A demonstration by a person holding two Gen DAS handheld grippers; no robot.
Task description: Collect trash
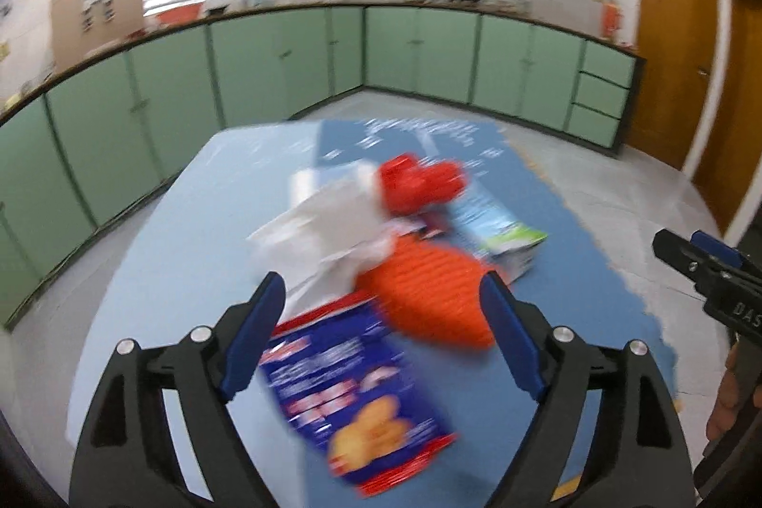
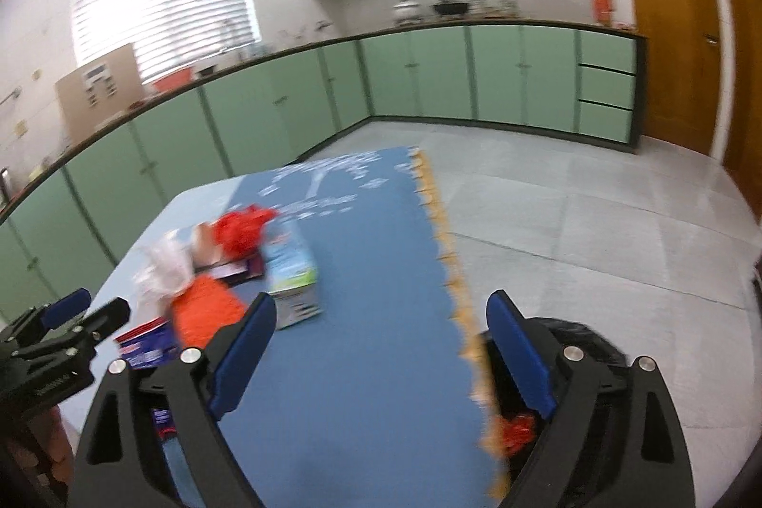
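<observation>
A pile of trash lies on the blue table (image 1: 181, 232): a blue snack packet (image 1: 352, 393), an orange ribbed wrapper (image 1: 428, 293), white crumpled plastic (image 1: 324, 232), a red crumpled wrapper (image 1: 419, 184) and a pale blue carton (image 1: 495, 227). My left gripper (image 1: 386, 332) is open just above the blue packet and orange wrapper. My right gripper (image 2: 381, 346) is open and empty over the blue cloth (image 2: 362, 270), right of the carton (image 2: 293, 274). A black bin bag (image 2: 586, 346) holding a red scrap (image 2: 516, 432) sits below the table's right edge.
Green cabinets (image 1: 266, 60) line the walls beyond the table. A wooden door (image 2: 666, 32) stands at the right. Grey tiled floor (image 2: 595, 232) lies right of the table. The cloth's fringed edge (image 2: 452, 270) hangs at the table's right side.
</observation>
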